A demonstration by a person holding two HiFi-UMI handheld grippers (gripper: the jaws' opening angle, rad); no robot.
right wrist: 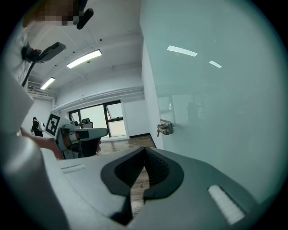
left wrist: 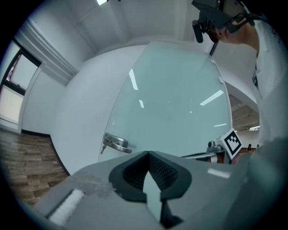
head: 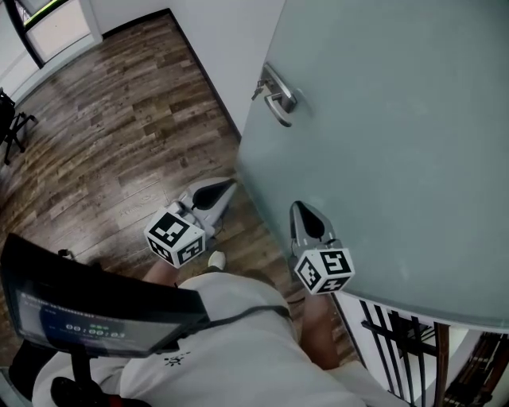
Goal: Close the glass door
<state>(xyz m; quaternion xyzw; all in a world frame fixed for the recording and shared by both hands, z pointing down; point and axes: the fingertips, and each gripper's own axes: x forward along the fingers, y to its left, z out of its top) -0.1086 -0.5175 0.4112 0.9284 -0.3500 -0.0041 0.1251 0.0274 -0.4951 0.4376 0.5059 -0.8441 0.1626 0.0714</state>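
Frosted pale-green glass door (head: 382, 143) stands open, swung clear of the plain white wall (head: 227, 48), with its free vertical edge running down the middle of the head view. Nearest the camera, the person's white shirt (head: 238, 350) fills the bottom of that view. Just ahead of it both hand-held grippers point toward the door. The left gripper (head: 230, 186), which carries a white cube (head: 175, 235) printed with black square markers, has its grey jaws closed tip to tip with nothing between them. Its tip lies just beside the door's free edge, and whether it touches the glass cannot be told. The right gripper (head: 299, 208) is likewise closed and empty. Its tip lies over the pane a little inward of that edge, nearer the person than the handle, and contact cannot be judged there either. Farther along the same edge sits a brushed-metal lever handle (head: 278, 95). Beyond the door, a dark wood-plank floor (head: 119, 135) stretches away to a black-framed window (head: 32, 24) at the top left corner of the head view
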